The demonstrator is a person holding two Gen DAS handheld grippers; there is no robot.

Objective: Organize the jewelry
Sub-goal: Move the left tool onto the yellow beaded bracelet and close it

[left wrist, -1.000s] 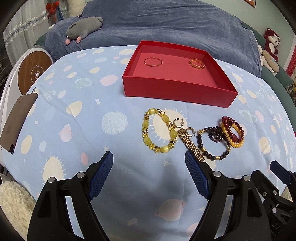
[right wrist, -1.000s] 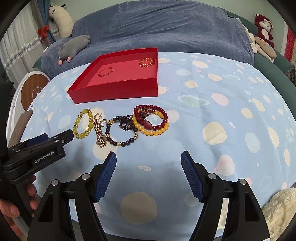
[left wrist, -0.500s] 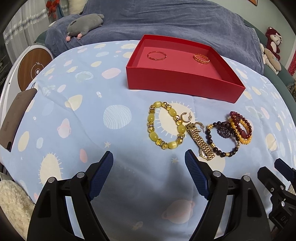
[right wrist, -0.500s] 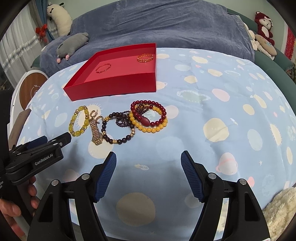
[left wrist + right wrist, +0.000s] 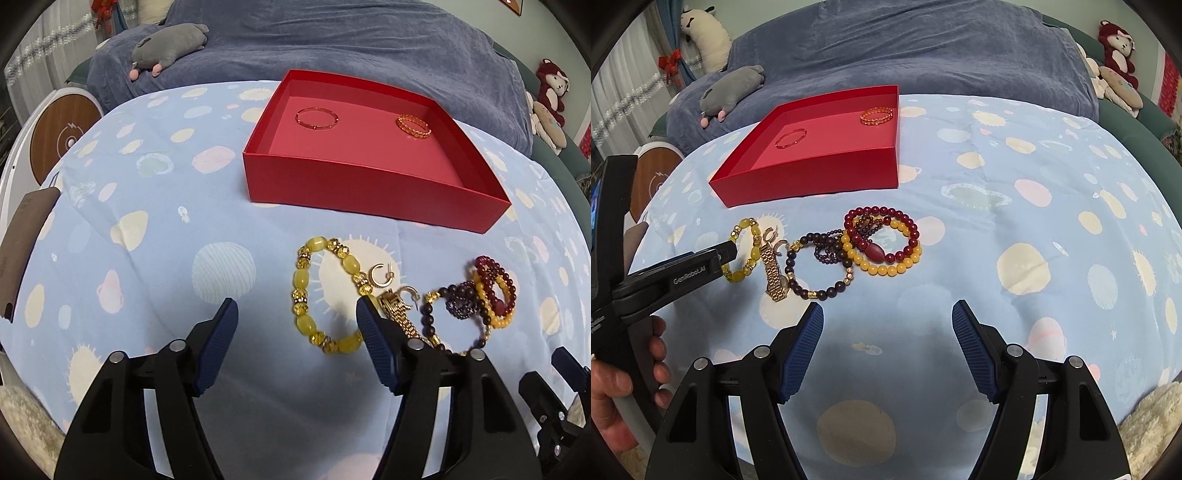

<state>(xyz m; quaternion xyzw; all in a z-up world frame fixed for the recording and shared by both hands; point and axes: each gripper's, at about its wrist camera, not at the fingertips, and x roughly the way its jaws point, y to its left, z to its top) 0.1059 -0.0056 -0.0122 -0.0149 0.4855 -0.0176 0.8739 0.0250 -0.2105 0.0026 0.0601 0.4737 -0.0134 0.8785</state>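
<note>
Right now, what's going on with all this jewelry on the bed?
A person is sorting jewelry with two hand-held grippers. Two gold rings already lie in the red box. The left gripper is over the yellow bead bracelet, its jaws just narrowed but not pinching it. The right gripper hangs open over bare sheet.
</note>
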